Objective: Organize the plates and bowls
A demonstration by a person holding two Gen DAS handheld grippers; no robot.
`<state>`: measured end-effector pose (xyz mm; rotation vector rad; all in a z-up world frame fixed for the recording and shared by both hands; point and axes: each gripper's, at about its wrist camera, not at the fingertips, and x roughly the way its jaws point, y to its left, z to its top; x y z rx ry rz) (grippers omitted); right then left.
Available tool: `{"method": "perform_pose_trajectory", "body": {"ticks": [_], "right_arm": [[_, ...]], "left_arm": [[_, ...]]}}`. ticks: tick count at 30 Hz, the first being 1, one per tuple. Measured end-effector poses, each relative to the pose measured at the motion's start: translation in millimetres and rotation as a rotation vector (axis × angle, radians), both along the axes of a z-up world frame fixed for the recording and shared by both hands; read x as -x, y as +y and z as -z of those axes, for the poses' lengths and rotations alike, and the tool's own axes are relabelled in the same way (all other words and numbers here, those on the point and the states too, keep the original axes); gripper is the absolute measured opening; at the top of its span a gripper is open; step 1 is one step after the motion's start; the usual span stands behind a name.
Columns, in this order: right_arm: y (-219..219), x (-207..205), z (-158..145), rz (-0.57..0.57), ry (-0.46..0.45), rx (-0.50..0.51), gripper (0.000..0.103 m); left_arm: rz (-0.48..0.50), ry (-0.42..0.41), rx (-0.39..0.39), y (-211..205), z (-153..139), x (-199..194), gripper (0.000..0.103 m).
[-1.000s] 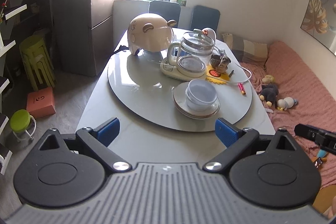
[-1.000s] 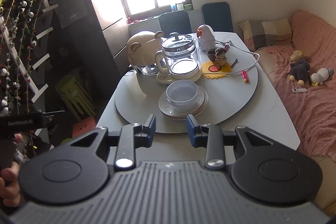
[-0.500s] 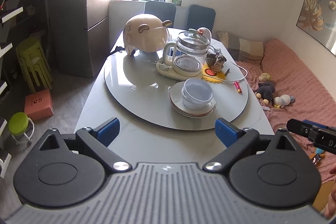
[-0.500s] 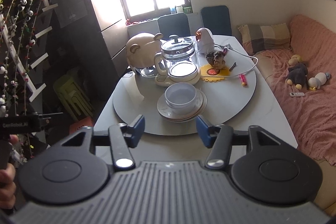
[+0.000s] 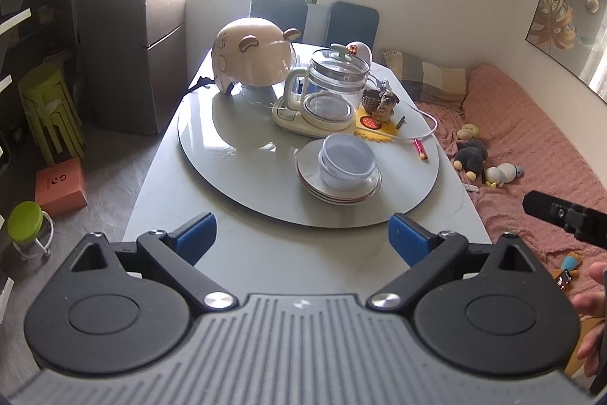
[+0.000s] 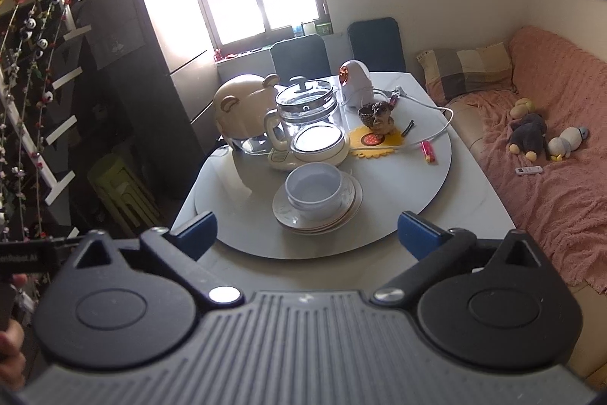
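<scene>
Pale bowls (image 5: 348, 162) (image 6: 314, 185) sit nested on a stack of gold-rimmed white plates (image 5: 311, 169) (image 6: 351, 205), near the front of a round grey turntable (image 5: 227, 154) (image 6: 417, 177). My left gripper (image 5: 301, 234) hangs open over the table's near edge, well short of the stack, nothing between its blue pads. My right gripper (image 6: 306, 232) is also back from the stack; its jaws are opening wide and hold nothing. The other handle shows at each view's edge.
Behind the stack stand a glass kettle on its base (image 5: 326, 97) (image 6: 307, 124), a bear-shaped helmet (image 5: 254, 63) (image 6: 242, 109), a yellow mat with a figurine (image 6: 373, 135), a lighter (image 5: 421, 148) and a cable. A pink sofa (image 6: 550, 158) is right, green stools (image 5: 45, 109) left.
The right gripper's jaws have spread from narrow to wide. The left gripper stays open and both views have barely shifted.
</scene>
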<state>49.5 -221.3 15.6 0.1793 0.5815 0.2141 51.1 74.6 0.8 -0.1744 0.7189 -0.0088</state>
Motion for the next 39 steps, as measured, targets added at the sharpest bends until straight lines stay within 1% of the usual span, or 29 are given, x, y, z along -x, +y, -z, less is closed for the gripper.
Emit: {"method": "perform_pose_trajectory", "body": {"ticks": [5, 10, 20, 24, 34, 39], "right_arm": [[1.7, 1.0, 0.2, 0.003, -0.003, 0.028, 0.103], [2.7, 1.1, -0.2, -0.003, -0.005, 0.013, 0.103], [7.6, 2.9, 2.7, -0.015, -0.004, 0.015, 0.103], [6.0, 0.3, 1.8, -0.018, -0.005, 0.014, 0.103], [7.7, -2.3, 4.0, -0.032, 0.005, 0.025, 0.103], [8.4, -6.1, 4.8, -0.036, 0.009, 0.024, 0.103]], "left_arm": [[0.0, -0.001, -0.002, 1.3, 0.7, -2.0, 0.099], [0.002, 0.005, -0.002, 0.3, 2.4, -1.5, 0.099], [-0.002, -0.007, 0.004, 2.1, -0.2, -0.6, 0.099], [0.001, -0.013, 0.021, 2.1, -1.5, 0.5, 0.099], [0.009, -0.007, 0.011, -1.7, -2.4, -6.9, 0.099], [0.01, -0.027, 0.015, -3.4, -3.8, -8.8, 0.099]]}}
